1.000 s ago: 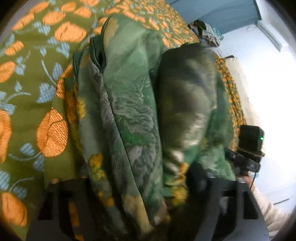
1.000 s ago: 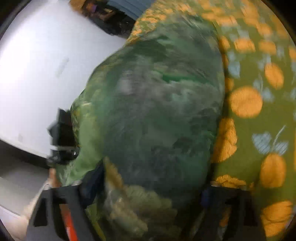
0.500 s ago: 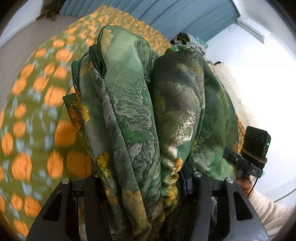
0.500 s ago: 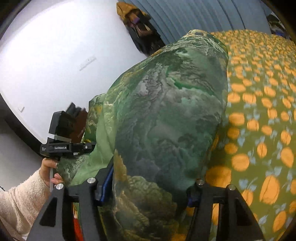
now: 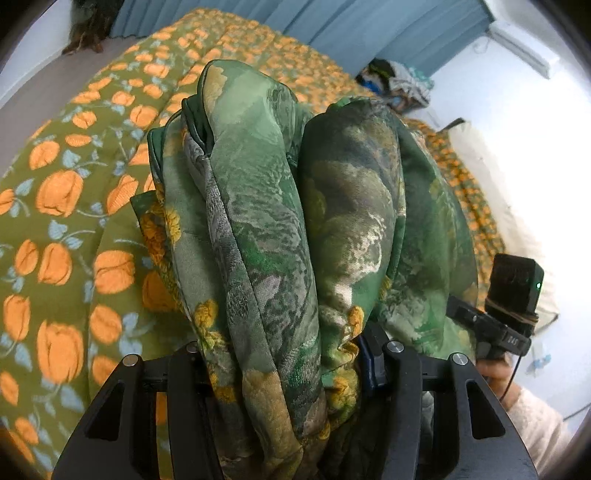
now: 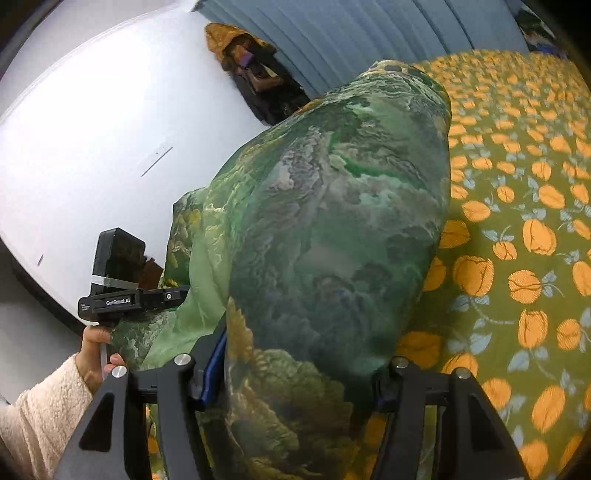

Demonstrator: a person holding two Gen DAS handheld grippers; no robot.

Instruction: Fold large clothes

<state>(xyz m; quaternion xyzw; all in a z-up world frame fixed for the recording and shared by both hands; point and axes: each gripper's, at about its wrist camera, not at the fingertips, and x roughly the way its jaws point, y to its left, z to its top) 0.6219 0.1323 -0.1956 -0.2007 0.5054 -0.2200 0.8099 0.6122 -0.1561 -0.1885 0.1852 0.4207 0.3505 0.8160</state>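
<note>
The green garment [image 5: 280,229], a thick bundle of patterned cloth folded into several layers, hung above the bed [image 5: 66,206] with its orange-flowered cover, lifted off that cover at the near end. The left gripper [image 5: 288,354] pinched a wad of the layers between its two black fingers, the cloth bulging up and out past them. The right gripper [image 6: 295,369] likewise clamped a broad fold of the same garment [image 6: 332,229], the cloth filling the gap between its fingers and draping forward toward the bed [image 6: 517,240].

In the left wrist view the right gripper's body showed to the right of the garment, held by a hand [image 5: 495,373] with a cream fleecy sleeve. In the right wrist view the left gripper's body [image 6: 122,295] showed to the left of the garment, held by the other hand [image 6: 94,350], also in a cream sleeve. Blue curtains [image 5: 369,33] hung beyond the far edge of the bed, and a heap of clothes [image 5: 399,85] lay at the bed's far corner
</note>
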